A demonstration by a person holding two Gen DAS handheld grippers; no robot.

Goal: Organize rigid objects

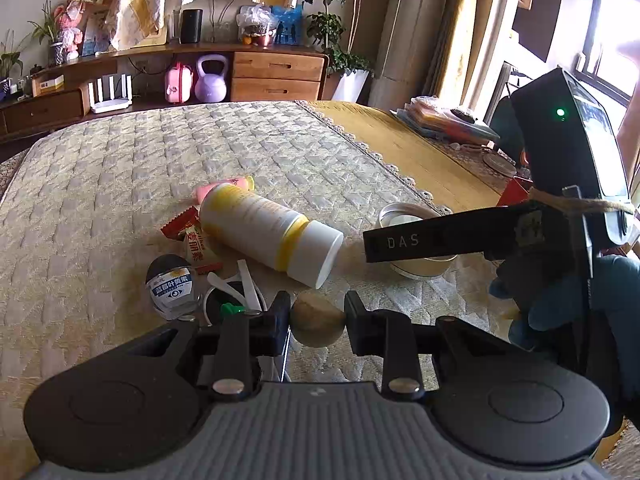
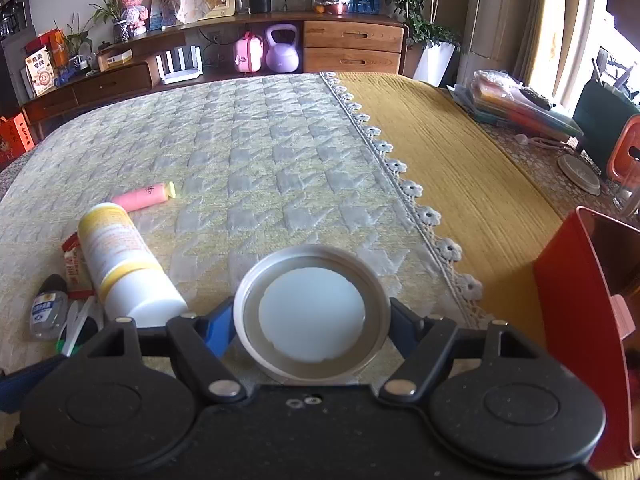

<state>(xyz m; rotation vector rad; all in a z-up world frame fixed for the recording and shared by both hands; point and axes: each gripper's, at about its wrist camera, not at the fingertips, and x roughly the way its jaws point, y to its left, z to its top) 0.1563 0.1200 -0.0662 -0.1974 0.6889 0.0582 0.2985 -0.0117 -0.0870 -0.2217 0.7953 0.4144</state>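
A small wooden ball (image 1: 317, 322) sits between the pads of my left gripper (image 1: 317, 316), which is shut on it just above the quilted cloth. My right gripper (image 2: 312, 320) is closed around a round metal tin (image 2: 312, 312) with a white disc inside, its fingers against the rim on both sides. In the left wrist view one right finger (image 1: 412, 240) crosses that tin (image 1: 400, 216). A white bottle with yellow bands (image 1: 268, 236) lies on its side beside a pink tube (image 1: 224, 188), a red sachet (image 1: 192, 240), a small eye-drop bottle (image 1: 172, 286) and white spoons (image 1: 240, 288).
A red open box (image 2: 580, 300) stands at the right on the yellow cloth (image 2: 460, 168). Folders (image 2: 516, 108) are stacked at the far right. A blue-gloved hand (image 1: 560, 312) holds the right gripper. A wooden cabinet (image 2: 352, 44) runs along the back wall.
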